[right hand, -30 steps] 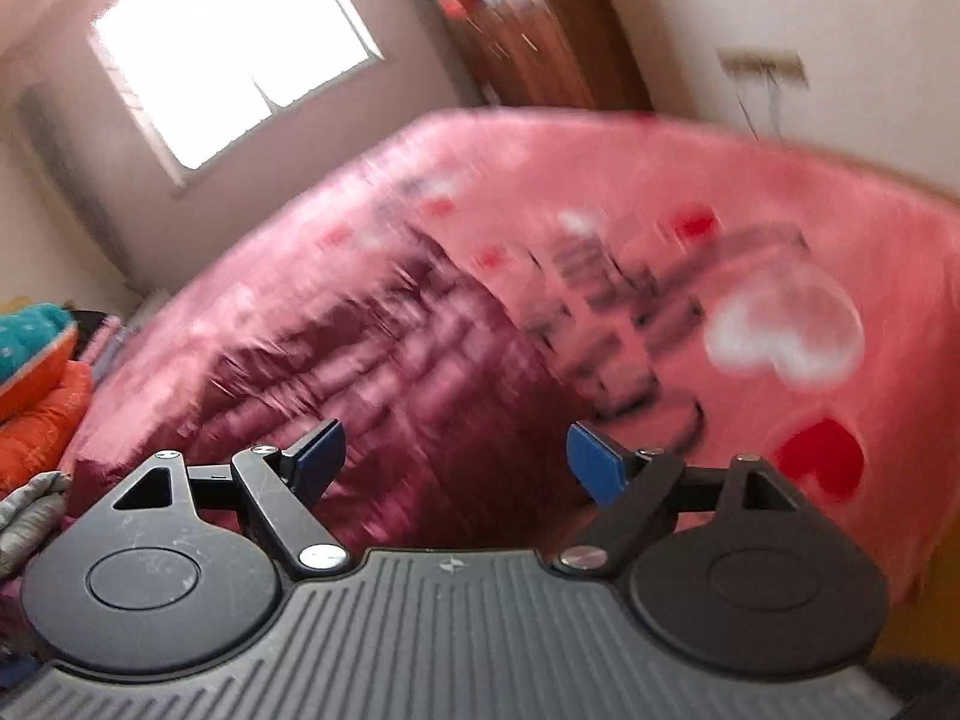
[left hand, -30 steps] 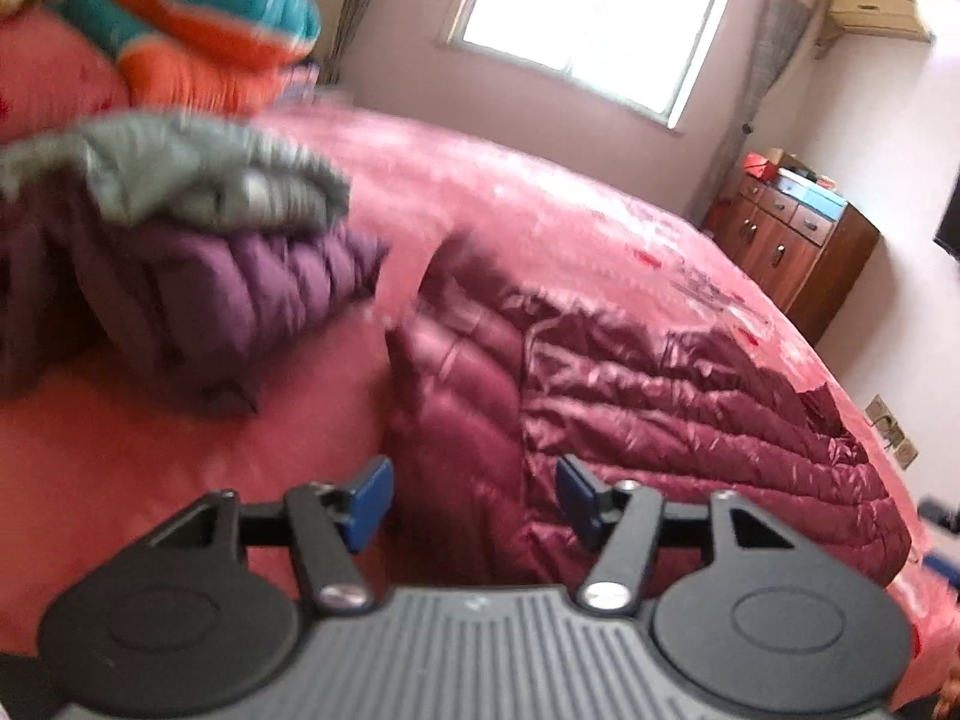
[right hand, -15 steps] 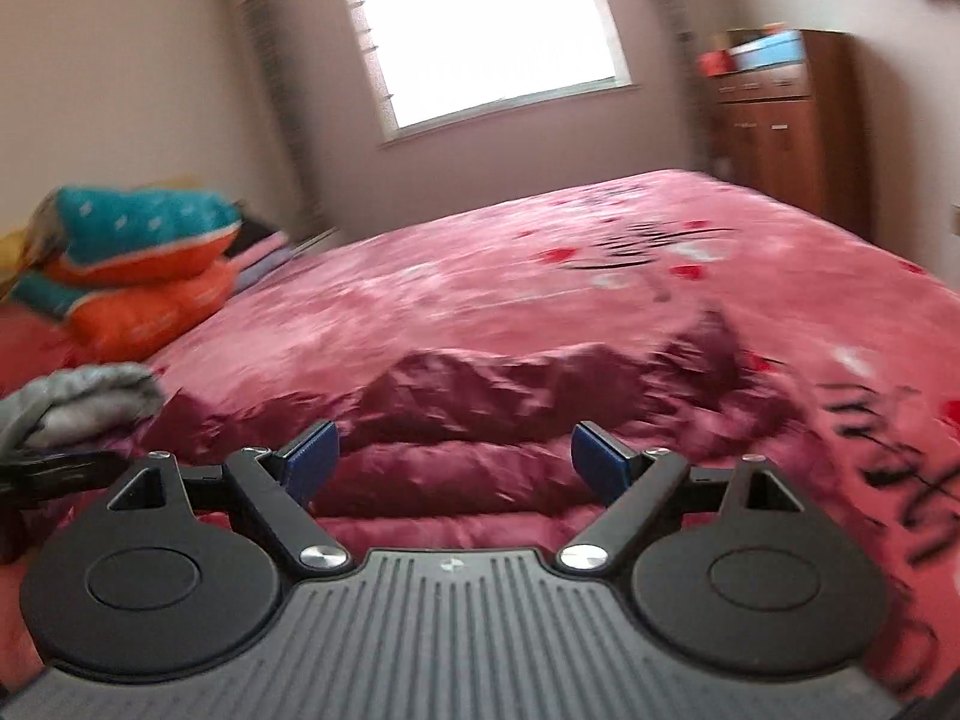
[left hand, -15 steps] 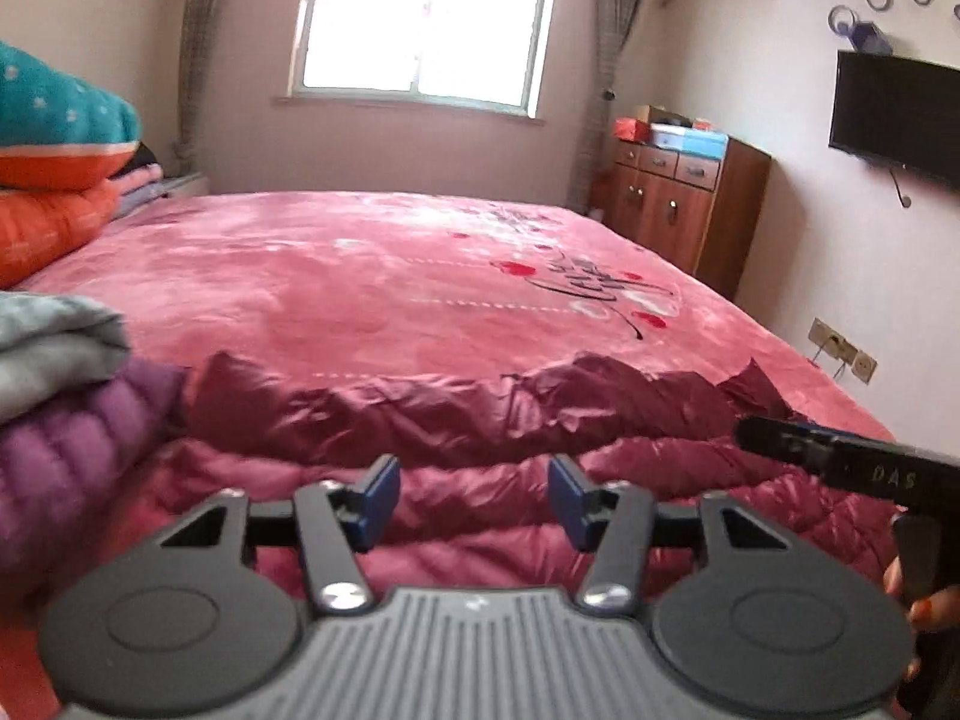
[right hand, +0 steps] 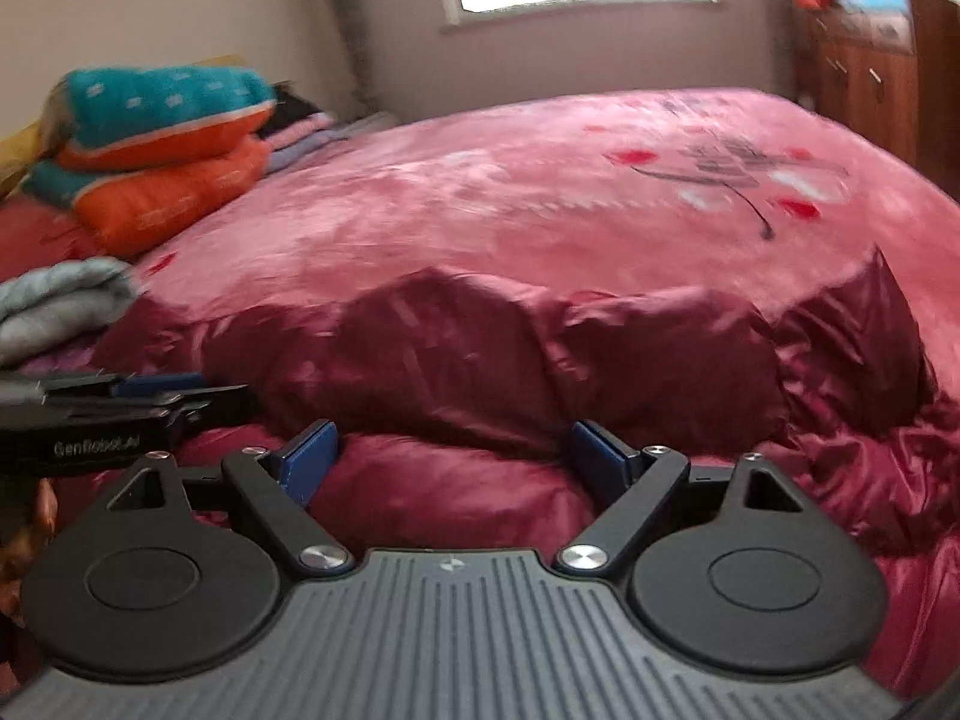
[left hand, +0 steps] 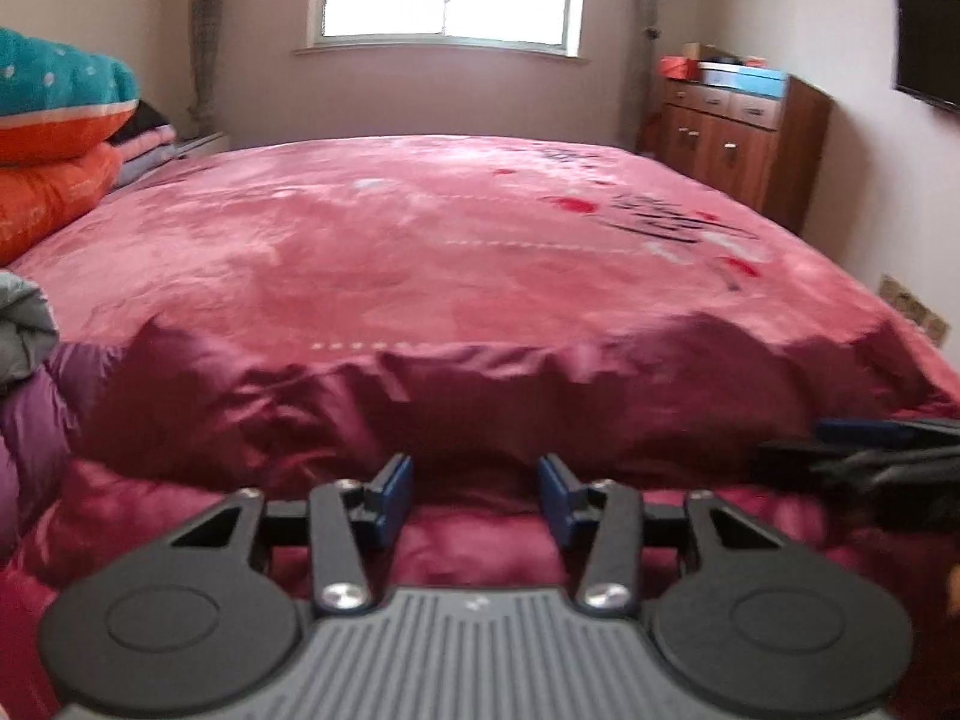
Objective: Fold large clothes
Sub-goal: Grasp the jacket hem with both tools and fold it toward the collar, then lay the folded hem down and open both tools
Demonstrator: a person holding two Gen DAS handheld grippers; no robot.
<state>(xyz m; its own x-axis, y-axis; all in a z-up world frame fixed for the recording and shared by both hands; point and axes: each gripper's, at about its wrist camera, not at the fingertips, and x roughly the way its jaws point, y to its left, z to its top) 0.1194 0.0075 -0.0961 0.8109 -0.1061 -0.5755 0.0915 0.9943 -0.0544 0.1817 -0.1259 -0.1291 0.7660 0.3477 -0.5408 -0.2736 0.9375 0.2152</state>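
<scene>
maroon puffer jacket (left hand: 480, 414) lies bunched on the pink bed (left hand: 420, 240); left tongs (left hand: 474, 501) have been narrowing, gaping, gripping nothing; right tongs (right hand: 456, 462) spread wide, empty.

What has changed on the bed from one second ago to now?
Both claws swung to face the maroon jacket squarely and came closer. The left claw has been closing, nothing held; the right claw is open. The jacket and the clothes pile stayed put.

Jacket (left hand: 480, 408) across the bed's (left hand: 420, 240) near edge, folded clothes (right hand: 60, 306) left, cabinet (left hand: 738, 144) behind right.
</scene>
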